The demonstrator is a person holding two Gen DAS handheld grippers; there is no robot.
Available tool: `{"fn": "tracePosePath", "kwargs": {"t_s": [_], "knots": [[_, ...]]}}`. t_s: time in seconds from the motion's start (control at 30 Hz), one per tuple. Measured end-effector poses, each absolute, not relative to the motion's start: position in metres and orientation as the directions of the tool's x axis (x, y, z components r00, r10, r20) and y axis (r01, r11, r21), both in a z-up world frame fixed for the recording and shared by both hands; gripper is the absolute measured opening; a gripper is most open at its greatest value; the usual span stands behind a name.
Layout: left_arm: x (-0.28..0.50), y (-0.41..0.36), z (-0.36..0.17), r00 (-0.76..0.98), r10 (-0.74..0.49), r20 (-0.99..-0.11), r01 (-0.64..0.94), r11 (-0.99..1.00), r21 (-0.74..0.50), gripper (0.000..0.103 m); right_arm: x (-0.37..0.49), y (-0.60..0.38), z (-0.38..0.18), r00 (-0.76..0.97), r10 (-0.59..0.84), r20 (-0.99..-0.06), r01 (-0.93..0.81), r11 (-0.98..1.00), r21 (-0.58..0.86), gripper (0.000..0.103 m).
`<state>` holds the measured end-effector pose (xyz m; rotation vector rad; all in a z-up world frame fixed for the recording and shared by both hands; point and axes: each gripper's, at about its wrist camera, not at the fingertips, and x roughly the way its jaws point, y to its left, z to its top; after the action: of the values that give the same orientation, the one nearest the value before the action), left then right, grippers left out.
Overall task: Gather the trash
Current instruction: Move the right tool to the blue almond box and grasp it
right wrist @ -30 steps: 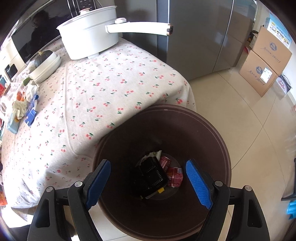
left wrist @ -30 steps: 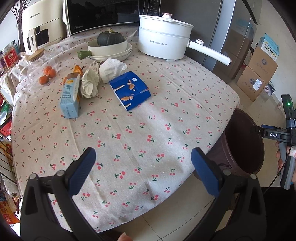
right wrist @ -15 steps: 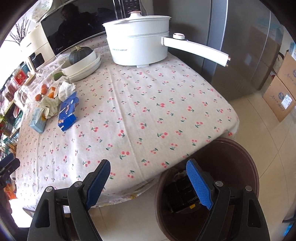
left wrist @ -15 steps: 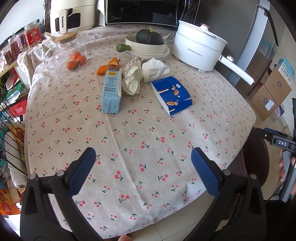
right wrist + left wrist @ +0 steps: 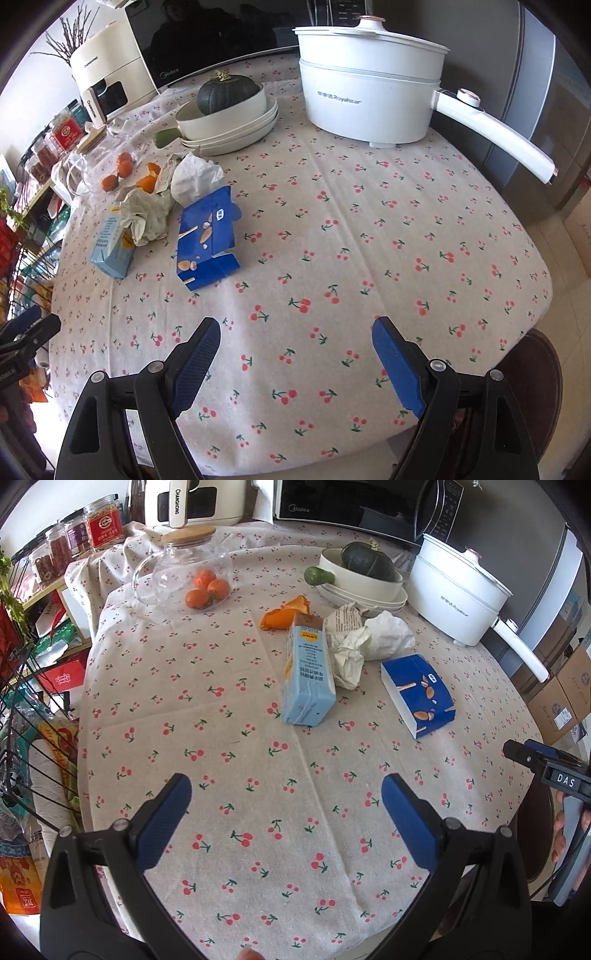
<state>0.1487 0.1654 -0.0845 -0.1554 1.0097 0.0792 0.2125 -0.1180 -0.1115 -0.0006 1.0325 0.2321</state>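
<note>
From the left wrist, your left tool (image 5: 282, 819) hangs wide and empty over bare cloth, well short of the trash: the light blue carton (image 5: 308, 675) lies flat with the crumpled paper (image 5: 354, 653) touching its right side, the white tissue (image 5: 388, 635) behind that, the orange peel (image 5: 282, 614) at the carton's far end, and the dark blue box (image 5: 419, 696) just to the right. Reach carelessly for the carton and you risk dragging the paper along or nudging the glass jar (image 5: 184, 572) beyond. From the right wrist, your right tool (image 5: 295, 363) also stands wide with nothing in it, above the tabletop (image 5: 369, 229) near its front edge; the dark blue box (image 5: 207, 236) is the nearest piece. Its open flap may crush or slip if you pinch there. The bin (image 5: 535, 373) shows only at the edge, so a release aimed by guesswork could miss.
</note>
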Motion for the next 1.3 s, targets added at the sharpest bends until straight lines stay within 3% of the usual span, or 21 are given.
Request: {"fn": "tracePosePath", "kwargs": {"t_s": [0.23, 0.8, 0.93, 1.3], "knots": [[0.151, 0.186, -0.094, 0.508, 0.011, -0.861, -0.183, 0.979, -0.095, 0.102, 0.239, -0.061, -0.131, 0.468, 0.237, -0.851, -0.238, 0.962, 0.137, 0.086], [0.164, 0.200, -0.107, 0.482, 0.039, -0.875, -0.223, 0.972, -0.079, 0.102, 0.280, -0.005, -0.167, 0.547, 0.110, -0.830, -0.297, 0.952, -0.069, 0.086], [0.173, 0.192, -0.109, 0.490, 0.039, -0.871, -0.201, 0.977, -0.069, 0.102, 0.280, -0.005, -0.162, 0.558, 0.134, -0.819, -0.324, 0.944, -0.066, 0.073], [0.218, 0.161, -0.119, 0.508, 0.024, -0.861, -0.152, 0.986, -0.062, 0.102, 0.253, -0.042, -0.140, 0.540, 0.167, -0.825, -0.323, 0.946, -0.020, 0.072]]}}
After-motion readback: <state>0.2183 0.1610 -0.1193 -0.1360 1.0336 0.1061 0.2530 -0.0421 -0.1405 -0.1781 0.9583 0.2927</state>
